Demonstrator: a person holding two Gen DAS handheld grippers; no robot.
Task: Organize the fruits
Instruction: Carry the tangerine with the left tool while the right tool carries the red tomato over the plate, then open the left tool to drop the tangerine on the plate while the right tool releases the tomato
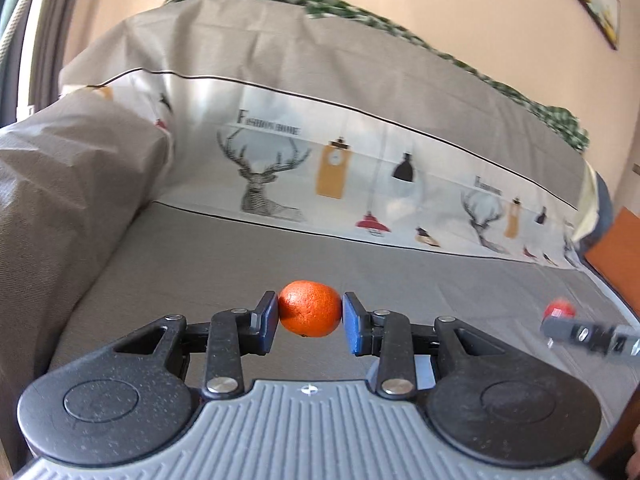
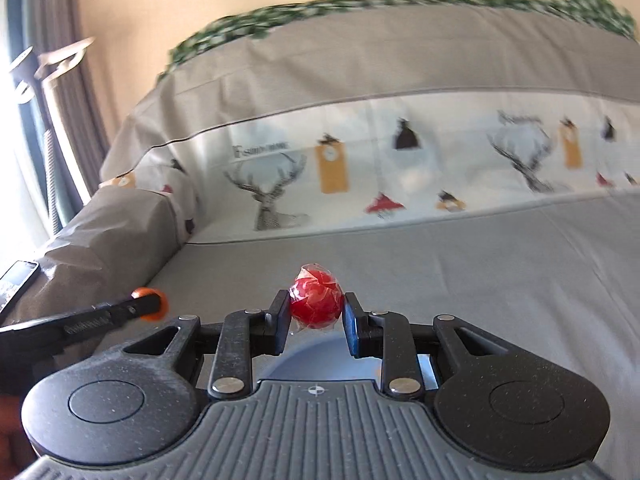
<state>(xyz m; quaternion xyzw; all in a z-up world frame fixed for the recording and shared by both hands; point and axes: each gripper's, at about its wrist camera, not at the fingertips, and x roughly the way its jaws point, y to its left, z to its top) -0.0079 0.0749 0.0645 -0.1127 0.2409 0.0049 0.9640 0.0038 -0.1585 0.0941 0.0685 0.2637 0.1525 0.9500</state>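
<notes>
Open grey sofa seat [image 1: 200, 264] spreads ahead of both tongs, edged by a padded armrest [image 1: 60, 184] to the left and a printed backrest [image 1: 360, 168] beyond. The left tongs [image 1: 310, 316] are clamped on an orange [image 1: 310, 314]. The right tongs [image 2: 316, 312] are clamped on a red wrapped fruit [image 2: 316, 302]. A blue-grey plate [image 2: 320, 356] shows just below them.

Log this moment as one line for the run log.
left hand-held gripper: shut on orange | right hand-held gripper: shut on wrapped red fruit | both held above sofa
</notes>
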